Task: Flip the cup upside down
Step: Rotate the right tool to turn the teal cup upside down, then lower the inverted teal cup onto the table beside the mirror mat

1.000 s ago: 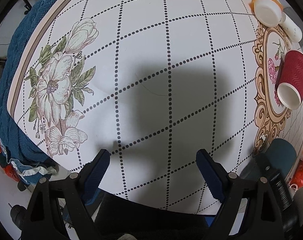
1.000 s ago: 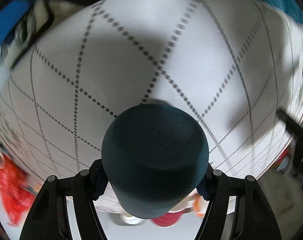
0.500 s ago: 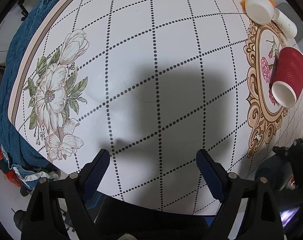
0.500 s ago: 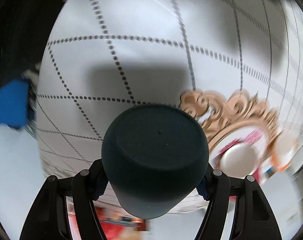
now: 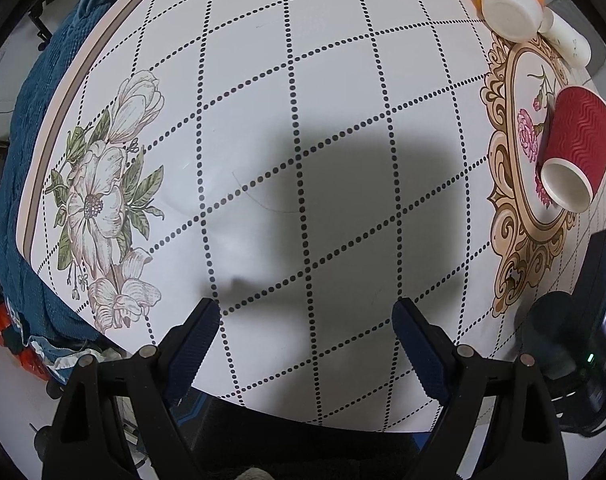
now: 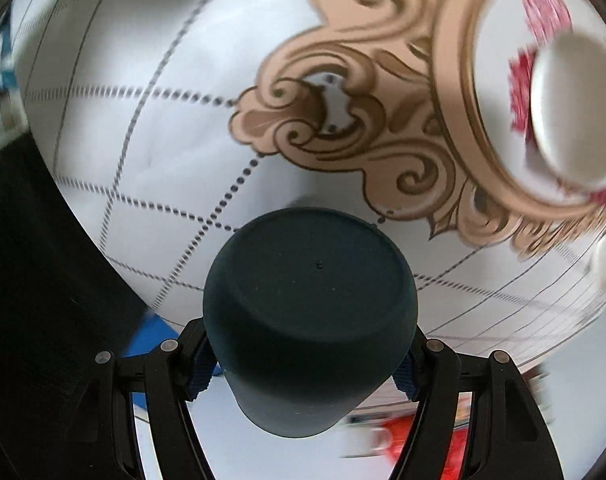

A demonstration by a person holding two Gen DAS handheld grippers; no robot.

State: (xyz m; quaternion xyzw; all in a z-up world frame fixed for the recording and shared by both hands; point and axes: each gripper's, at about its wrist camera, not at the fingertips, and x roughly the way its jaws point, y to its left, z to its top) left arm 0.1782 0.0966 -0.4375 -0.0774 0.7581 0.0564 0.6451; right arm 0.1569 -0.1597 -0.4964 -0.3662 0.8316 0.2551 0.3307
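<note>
My right gripper (image 6: 309, 360) is shut on a dark teal cup (image 6: 309, 308). The cup's flat base faces the camera and its mouth is hidden behind it. It hangs above the near edge of the white dotted tablecloth (image 6: 151, 160). In the left wrist view the same cup (image 5: 555, 324) shows at the lower right, partly covered by the right gripper's body. My left gripper (image 5: 307, 328) is open and empty, low over the cloth's near edge.
A red ribbed paper cup (image 5: 577, 152) lies on its side on the ornate gold frame print (image 5: 503, 184); it also shows blurred in the right wrist view (image 6: 571, 120). An orange-rimmed white bowl (image 5: 509, 8) and a white bottle (image 5: 567, 38) lie at the far right. A flower print (image 5: 103, 200) marks the left side.
My right gripper has swung with the teal cup, so its view turned from plain cloth to the gold frame and red cup. The left gripper has barely moved.
</note>
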